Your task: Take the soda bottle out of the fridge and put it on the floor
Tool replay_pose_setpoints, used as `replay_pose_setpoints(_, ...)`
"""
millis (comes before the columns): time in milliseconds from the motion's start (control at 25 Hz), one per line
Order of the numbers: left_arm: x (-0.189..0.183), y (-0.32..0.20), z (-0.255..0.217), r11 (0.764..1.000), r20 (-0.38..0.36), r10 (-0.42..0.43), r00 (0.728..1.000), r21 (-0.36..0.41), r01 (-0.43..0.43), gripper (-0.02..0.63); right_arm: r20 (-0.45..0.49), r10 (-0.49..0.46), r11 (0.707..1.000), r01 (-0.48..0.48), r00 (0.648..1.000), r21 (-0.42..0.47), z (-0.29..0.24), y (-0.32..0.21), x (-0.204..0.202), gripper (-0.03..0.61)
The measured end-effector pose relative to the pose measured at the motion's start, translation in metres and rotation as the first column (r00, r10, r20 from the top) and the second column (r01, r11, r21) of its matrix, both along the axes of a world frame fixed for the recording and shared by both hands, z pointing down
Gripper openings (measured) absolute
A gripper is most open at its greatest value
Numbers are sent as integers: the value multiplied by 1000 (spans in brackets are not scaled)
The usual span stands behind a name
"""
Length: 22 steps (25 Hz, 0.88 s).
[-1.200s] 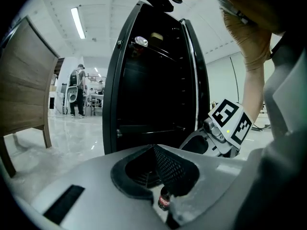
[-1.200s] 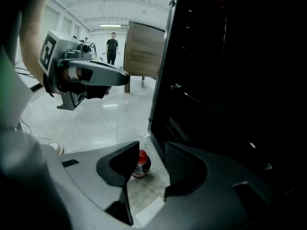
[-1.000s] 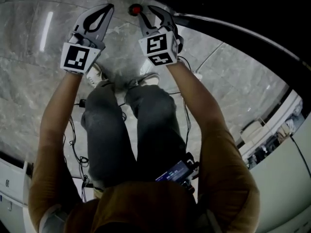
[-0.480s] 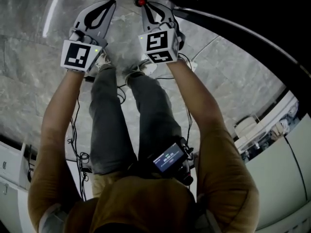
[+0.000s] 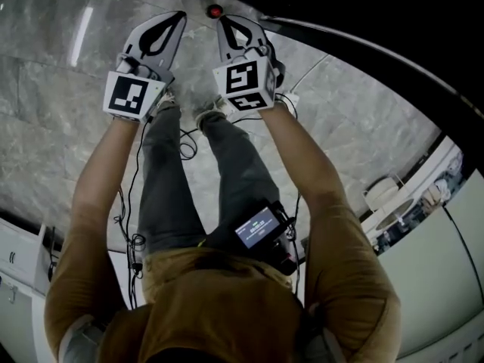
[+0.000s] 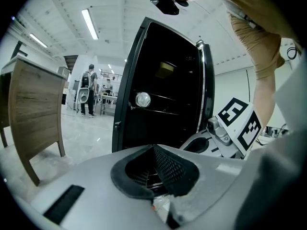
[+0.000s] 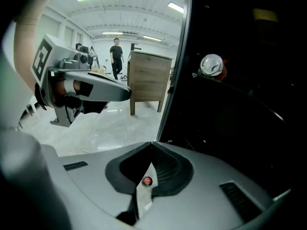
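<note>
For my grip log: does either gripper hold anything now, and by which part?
Nothing is held; the left gripper and right gripper are shut, empty.

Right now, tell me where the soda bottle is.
Head view, top centre: the soda bottle, seen as a red cap, stands on the floor just beyond the right gripper tip, beside the black fridge.

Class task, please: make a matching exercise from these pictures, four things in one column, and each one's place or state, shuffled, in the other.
Things
1 red bottle cap
2 silver-topped can
3 wooden table
4 right tool

Place or state
A jaws shut, nothing held
B inside the fridge
C just past the right tool's tip in the head view
D on legs, left of the fridge

Pairs: 1-C, 2-B, 3-D, 4-A
</note>
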State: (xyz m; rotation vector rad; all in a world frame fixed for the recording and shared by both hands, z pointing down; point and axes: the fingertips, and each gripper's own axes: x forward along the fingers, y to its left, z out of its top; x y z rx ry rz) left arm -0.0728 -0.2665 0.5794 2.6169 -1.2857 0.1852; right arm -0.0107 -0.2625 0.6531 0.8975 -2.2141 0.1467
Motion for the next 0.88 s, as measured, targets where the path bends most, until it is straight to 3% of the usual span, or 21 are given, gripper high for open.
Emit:
replay_pose_setpoints(280, 9, 1, -17, 998, -15, 1, 1000, -63, -2, 1, 24, 33, 999, -33, 999, 14, -37, -3, 10, 2)
replay_pose_setpoints(520, 9, 15, -75, 994, 13, -5, 1000, -105, 6, 0, 48, 77, 996, -79, 996, 31, -103, 7, 17, 1)
replay_pose_setpoints(880, 36, 14, -188, 999, -11, 32, 999, -44, -32, 1, 85, 79, 992, -86, 993, 93, -211, 9, 25, 0)
